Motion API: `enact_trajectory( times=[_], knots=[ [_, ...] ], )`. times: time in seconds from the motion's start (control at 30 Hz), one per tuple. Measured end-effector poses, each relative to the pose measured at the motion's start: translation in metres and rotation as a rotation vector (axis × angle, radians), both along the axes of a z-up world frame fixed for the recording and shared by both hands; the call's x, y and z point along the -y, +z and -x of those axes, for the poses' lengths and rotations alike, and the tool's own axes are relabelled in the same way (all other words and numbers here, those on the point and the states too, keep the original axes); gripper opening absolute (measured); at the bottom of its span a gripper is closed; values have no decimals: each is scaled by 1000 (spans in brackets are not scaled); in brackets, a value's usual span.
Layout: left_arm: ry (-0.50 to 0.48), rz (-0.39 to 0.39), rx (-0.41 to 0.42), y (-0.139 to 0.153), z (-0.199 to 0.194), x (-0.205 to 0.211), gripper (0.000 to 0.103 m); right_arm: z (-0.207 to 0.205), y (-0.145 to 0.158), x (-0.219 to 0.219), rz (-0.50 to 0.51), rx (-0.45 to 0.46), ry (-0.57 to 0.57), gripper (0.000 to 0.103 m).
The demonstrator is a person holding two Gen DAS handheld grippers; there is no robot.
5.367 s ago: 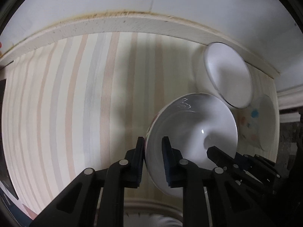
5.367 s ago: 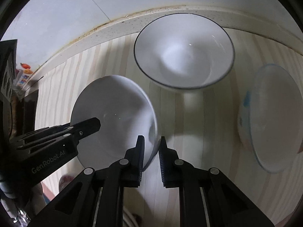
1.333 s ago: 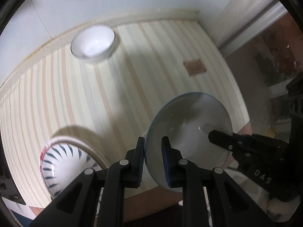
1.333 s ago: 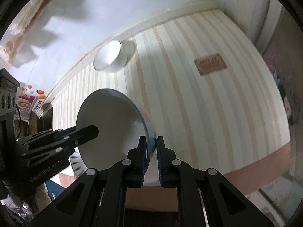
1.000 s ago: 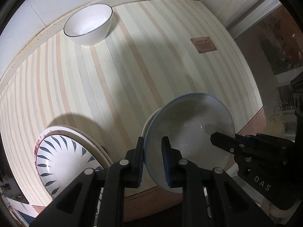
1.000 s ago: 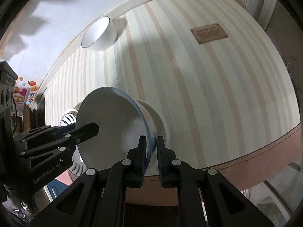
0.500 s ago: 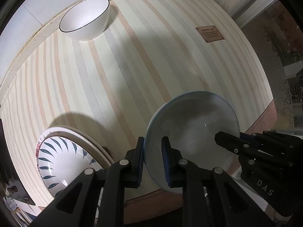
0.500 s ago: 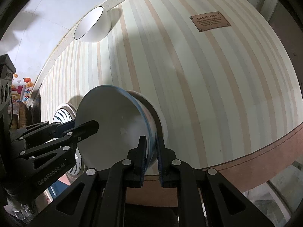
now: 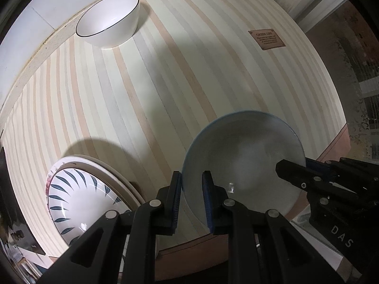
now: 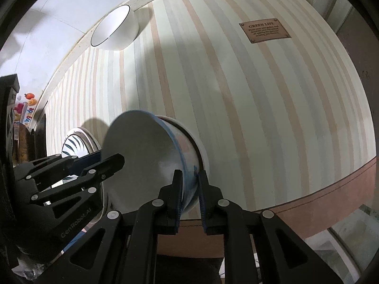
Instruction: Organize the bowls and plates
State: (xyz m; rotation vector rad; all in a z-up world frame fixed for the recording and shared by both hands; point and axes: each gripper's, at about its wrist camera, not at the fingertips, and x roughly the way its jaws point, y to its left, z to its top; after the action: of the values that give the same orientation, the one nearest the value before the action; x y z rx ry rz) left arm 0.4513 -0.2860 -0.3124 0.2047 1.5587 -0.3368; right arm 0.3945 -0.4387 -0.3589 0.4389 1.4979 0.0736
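Note:
Both grippers hold one blue-rimmed bowl (image 9: 241, 163) by opposite sides of its rim. My left gripper (image 9: 191, 189) is shut on its left rim. My right gripper (image 10: 190, 189) is shut on its right rim, with the bowl (image 10: 142, 156) tilted toward the left. It sits in or just above another white bowl (image 10: 199, 146) near the table's front edge; I cannot tell if they touch. A leaf-patterned dish (image 9: 78, 201) on a stack of plates sits at the front left. A white black-rimmed bowl (image 9: 109, 21) stands at the back.
The striped tablecloth (image 9: 165, 71) carries a brown label patch (image 9: 266, 39) at the back right. The table's brown front edge (image 10: 319, 203) is close under the bowls. A white wall runs along the back.
Both grippers have carried the blue-rimmed bowl down and closer to the table's front edge, onto the white bowl there. The grip on the rim has not changed.

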Motion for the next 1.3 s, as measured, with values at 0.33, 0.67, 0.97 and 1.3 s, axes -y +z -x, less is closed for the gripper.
enact_trajectory(
  times=[0.33,0.67,0.97,1.3],
  knots=[
    [2,-1,6,4,1,0,16,0,5,0,8,4,23,17],
    [29,37,3,26,0,-14,16,1,11,4,-22,1,29,17],
    [194,133,93,74,-67,-53,26,-43,51,13,-104,89,19,19],
    [502,107,67,21,-198,-133,25,-200,35,0,-116,179,7,30]
  ],
)
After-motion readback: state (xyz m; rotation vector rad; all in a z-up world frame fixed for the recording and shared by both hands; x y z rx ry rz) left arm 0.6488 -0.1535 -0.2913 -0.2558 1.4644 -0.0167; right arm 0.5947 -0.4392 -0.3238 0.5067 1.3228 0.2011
